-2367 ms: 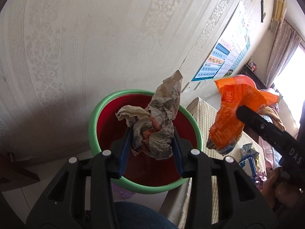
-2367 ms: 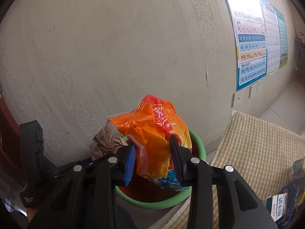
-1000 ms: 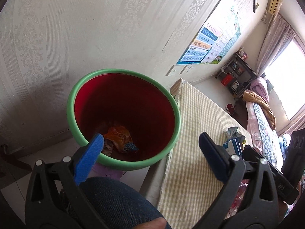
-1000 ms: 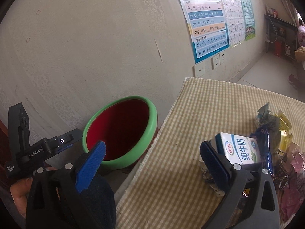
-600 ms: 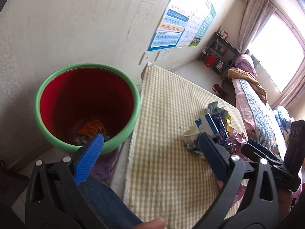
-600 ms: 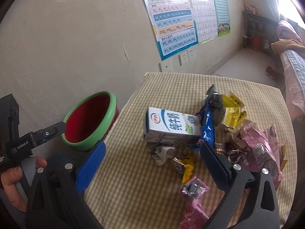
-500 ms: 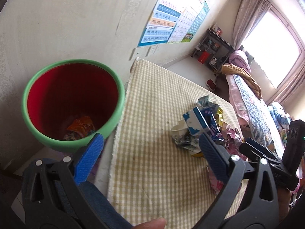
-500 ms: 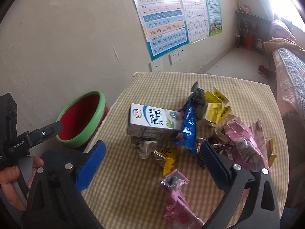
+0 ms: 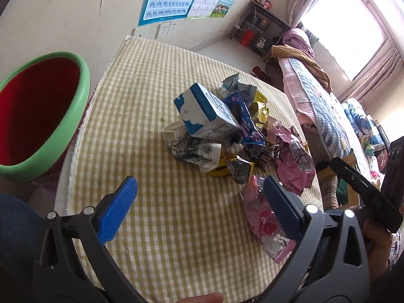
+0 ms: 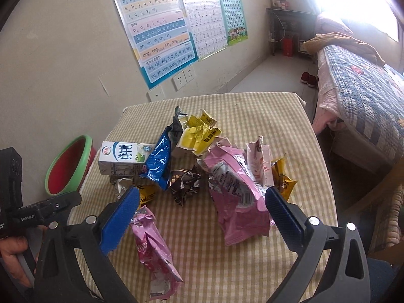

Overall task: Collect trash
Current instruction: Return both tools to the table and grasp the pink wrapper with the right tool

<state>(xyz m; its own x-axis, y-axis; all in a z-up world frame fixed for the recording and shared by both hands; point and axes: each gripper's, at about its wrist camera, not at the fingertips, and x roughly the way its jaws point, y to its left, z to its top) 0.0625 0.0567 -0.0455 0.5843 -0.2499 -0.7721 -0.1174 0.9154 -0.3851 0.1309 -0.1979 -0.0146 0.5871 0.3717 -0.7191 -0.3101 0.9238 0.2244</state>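
bright daylight, blown-out window (image 9: 353, 22) glare, sharp focus, fisheye-warped dark corners.

Bare checked yellow tablecloth (image 9: 156, 227) lies open between the left gripper (image 9: 199, 209) and the trash heap, and from the heap toward 9 o'clock as far as the table edge. Heap blocks centre: blue-and-white milk carton (image 9: 204, 111) topmost, crumpled blue wrapper (image 10: 159, 161) touching it. Large pink foil bag (image 10: 237, 197) lies between the right gripper's (image 10: 202, 212) wide-spread fingers. Small pink wrapper (image 10: 151, 247) at 7 o'clock. Green-rimmed red bin (image 9: 40, 111) stands clear off the table's 9 o'clock side.
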